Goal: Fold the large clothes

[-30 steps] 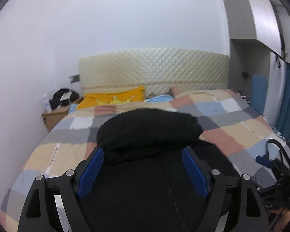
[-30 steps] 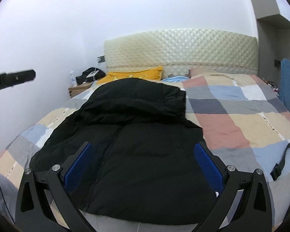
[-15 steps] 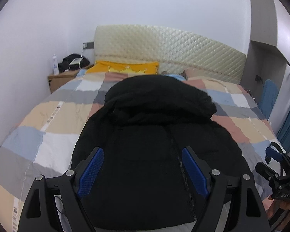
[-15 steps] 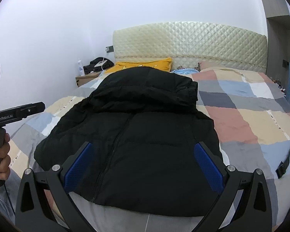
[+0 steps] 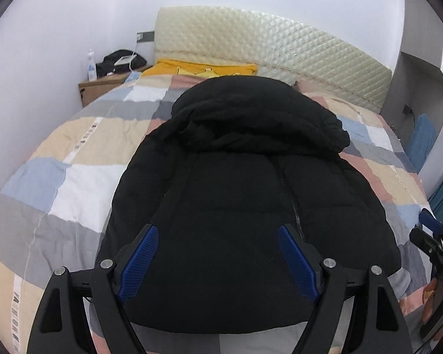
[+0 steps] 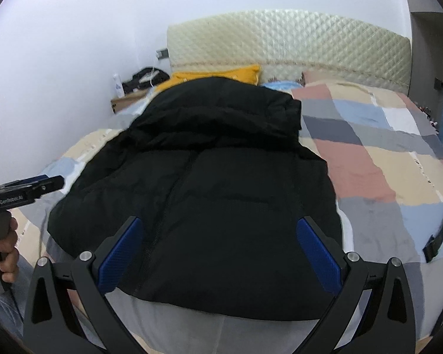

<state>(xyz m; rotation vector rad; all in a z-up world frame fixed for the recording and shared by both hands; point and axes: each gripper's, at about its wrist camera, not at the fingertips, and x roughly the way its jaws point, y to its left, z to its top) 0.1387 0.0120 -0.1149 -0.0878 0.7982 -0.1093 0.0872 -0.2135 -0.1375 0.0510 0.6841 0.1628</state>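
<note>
"GenRobot.AI" lettering [image 6: 11, 200] — left tool [image 6: 29, 188]

My left gripper [image 5: 218, 258] and right gripper [image 6: 221, 255]: matte black frames, textured blue pads [image 5: 138, 258], silver screws [image 6: 85, 255]. White "GenRobot.AI" lettering [image 6: 11, 200] on left unit's side.

Soft, even, cool light fills both views. Fisheye bending curves the edges, with black vignette corners. The right wrist view shows slight motion blur.
</note>
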